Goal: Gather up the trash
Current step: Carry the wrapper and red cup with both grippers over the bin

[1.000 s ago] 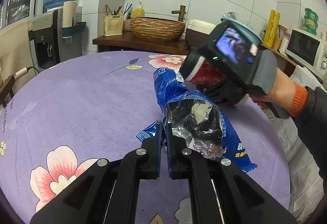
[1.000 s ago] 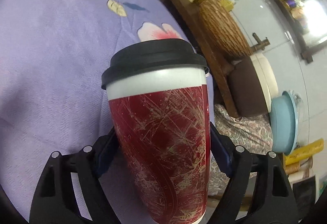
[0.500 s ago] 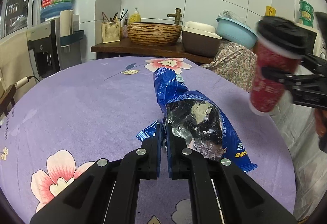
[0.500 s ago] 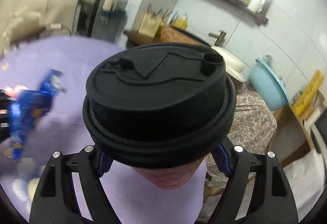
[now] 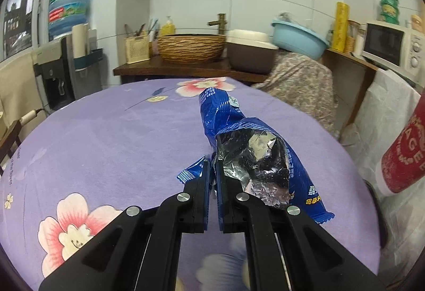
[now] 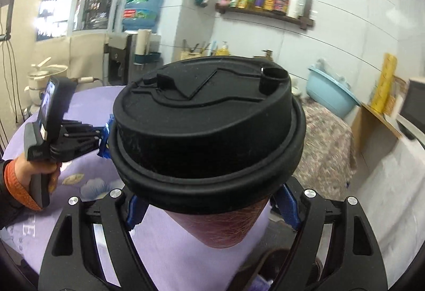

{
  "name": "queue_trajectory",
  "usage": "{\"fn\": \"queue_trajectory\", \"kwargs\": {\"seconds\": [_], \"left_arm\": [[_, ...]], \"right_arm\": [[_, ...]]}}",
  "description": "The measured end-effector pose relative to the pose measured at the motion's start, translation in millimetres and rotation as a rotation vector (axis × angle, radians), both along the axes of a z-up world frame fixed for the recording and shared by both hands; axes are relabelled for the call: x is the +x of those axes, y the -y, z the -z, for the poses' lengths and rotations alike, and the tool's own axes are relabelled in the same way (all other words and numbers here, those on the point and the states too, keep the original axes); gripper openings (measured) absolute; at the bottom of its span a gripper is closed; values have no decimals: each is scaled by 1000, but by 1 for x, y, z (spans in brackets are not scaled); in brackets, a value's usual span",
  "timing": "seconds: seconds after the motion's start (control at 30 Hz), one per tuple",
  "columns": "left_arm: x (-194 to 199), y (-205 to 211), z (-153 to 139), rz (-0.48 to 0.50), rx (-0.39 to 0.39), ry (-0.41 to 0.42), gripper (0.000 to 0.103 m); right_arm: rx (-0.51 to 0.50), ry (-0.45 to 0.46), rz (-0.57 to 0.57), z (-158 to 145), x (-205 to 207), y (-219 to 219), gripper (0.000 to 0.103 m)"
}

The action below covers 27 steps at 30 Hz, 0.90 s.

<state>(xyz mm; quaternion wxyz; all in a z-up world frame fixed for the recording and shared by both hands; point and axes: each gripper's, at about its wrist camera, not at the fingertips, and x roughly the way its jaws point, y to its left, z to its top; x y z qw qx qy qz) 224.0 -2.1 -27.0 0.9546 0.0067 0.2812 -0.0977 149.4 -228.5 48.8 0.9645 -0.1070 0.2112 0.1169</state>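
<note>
A crumpled blue snack wrapper (image 5: 255, 147) with a silver foil inside is pinched at its edge by my left gripper (image 5: 212, 166), which is shut on it just above the purple flowered tablecloth (image 5: 106, 137). My right gripper (image 6: 212, 214) is shut on a red paper cup (image 6: 223, 230) with a black lid (image 6: 209, 131), held upright off the table's right side. In the left wrist view the cup (image 5: 403, 158) shows at the right edge, tilted. In the right wrist view the left gripper (image 6: 103, 138) with the wrapper sits at the left, a hand on its handle.
Behind the round table stand a wooden counter with a woven basket (image 5: 191, 48), a brown box (image 5: 251, 52) and a blue basin (image 5: 298, 38). A water dispenser (image 5: 66, 60) stands at the back left. A microwave (image 5: 390, 48) and a white-draped surface (image 5: 382, 115) are at the right.
The right gripper carried the cup from the table's middle out past its right edge, rising and rolling upright. The left gripper, still holding the wrapper, shifted slightly.
</note>
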Motion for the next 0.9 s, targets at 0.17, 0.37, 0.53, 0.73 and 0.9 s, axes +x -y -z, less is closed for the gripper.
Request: {"fn": "queue_trajectory", "kwargs": {"seconds": [0.17, 0.37, 0.53, 0.73, 0.9], "left_arm": [[-34, 44, -14, 108, -32, 23, 6], [-67, 117, -12, 275, -29, 34, 6], [-82, 181, 2, 415, -18, -15, 6], [-95, 244, 30, 539, 15, -90, 6], [-102, 282, 57, 590, 76, -135, 6]], "right_arm": [[39, 5, 94, 6, -35, 39, 79], [56, 6, 249, 22, -68, 88, 79], [60, -24, 396, 43, -89, 133, 79], [109, -82, 532, 76, -113, 183, 79], [124, -125, 622, 102, -127, 215, 79]]}}
